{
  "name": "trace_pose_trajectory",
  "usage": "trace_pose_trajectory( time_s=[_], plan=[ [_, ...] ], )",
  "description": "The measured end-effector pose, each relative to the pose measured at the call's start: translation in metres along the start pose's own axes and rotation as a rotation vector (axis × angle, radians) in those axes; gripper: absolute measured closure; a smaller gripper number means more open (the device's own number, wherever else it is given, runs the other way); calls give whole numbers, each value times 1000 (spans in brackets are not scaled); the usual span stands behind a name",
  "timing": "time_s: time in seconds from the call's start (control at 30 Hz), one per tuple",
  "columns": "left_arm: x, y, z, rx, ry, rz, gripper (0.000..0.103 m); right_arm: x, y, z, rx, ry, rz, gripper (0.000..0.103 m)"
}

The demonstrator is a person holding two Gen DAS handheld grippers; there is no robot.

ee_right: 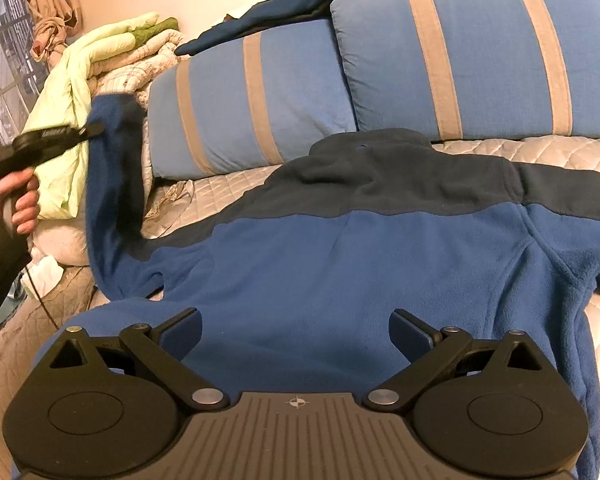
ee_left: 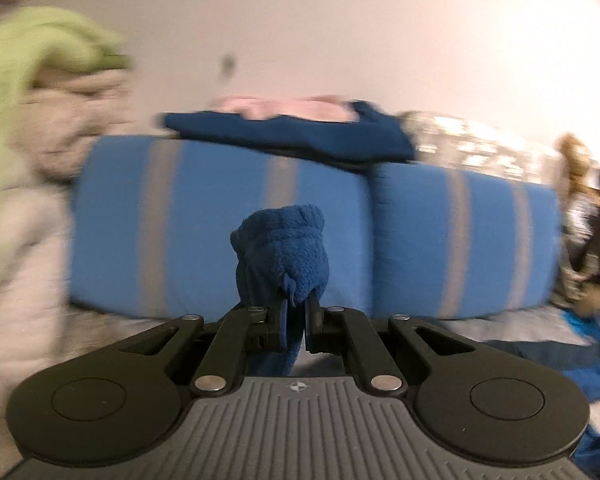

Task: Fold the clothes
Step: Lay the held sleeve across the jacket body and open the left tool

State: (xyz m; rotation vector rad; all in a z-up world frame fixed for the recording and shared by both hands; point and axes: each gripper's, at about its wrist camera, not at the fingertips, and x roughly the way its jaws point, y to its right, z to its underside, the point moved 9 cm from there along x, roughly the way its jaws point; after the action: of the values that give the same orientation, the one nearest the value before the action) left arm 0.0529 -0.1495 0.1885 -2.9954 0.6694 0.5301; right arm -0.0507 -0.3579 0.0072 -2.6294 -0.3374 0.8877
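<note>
- Left wrist view: left gripper (ee_left: 296, 312) has its jaws drawn together on a bunch of blue fleece, the sleeve cuff (ee_left: 282, 252) of the fleece jacket, which stands up above the fingertips.
- Background is motion-blurred. Striped blue pillows (ee_left: 220, 224) sit straight ahead, and a dark blue garment (ee_left: 300, 136) with something pink behind it lies on top of them.
- At far left a pile of green and cream bedding (ee_left: 28, 120) is too smeared to itemise.
- Right wrist view: fleece jacket (ee_right: 340, 264) lies spread flat on the quilted bed (ee_right: 540, 148), collar toward the pillows (ee_right: 460, 52), body unfolded.
- The sleeve (ee_right: 112, 168) on the picture's left is lifted off the bed and hangs from the left gripper (ee_right: 94, 130), held in a hand (ee_right: 18, 200) at the frame's left edge.
- Right gripper (ee_right: 296, 332) has its jaws wide with nothing between them, low over the hem area of the jacket. Contact with the cloth cannot be told.
- Progress, judged: early. One sleeve is raised for the first inward fold; no fold is laid yet. The other sleeve, at the picture's right, is still spread, and the body fold is undone.
- Obstacles: the stacked duvets (ee_right: 108, 52) beside the raised sleeve and the pillows close to the collar limit room on those sides. The bed surface around the hem looks free.
</note>
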Motion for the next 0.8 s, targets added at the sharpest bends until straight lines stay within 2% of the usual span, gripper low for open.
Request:
trace_pose_trajectory(
  time_s=[0.1,0.13,0.17,0.2,0.23,0.33,0.47,0.63,0.73,0.8],
  plan=[
    [14,59,-1,29,-22,175,89,1,0,0,-1,2,5,3],
    [17,76,0,37,-27,221,72,0,0,0,-1,4,8,3],
    [18,93,1,45,-24,267,46,0,0,0,-1,6,10,3],
    [17,110,2,53,-11,312,33,0,0,0,-2,7,11,3],
    [15,120,3,61,1,340,25,-1,0,1,0,8,12,3],
    [13,140,11,80,-13,380,25,-3,2,1,6,14,13,3],
    [11,131,23,119,-41,328,25,-4,4,1,13,20,13,3],
    [3,77,50,176,-95,201,25,-4,6,0,25,12,5,3],
    [-5,39,70,174,-141,134,25,-1,7,0,40,-10,-12,4],
    [-12,17,84,160,-172,91,25,2,8,-1,54,-35,-25,7]
  ],
)
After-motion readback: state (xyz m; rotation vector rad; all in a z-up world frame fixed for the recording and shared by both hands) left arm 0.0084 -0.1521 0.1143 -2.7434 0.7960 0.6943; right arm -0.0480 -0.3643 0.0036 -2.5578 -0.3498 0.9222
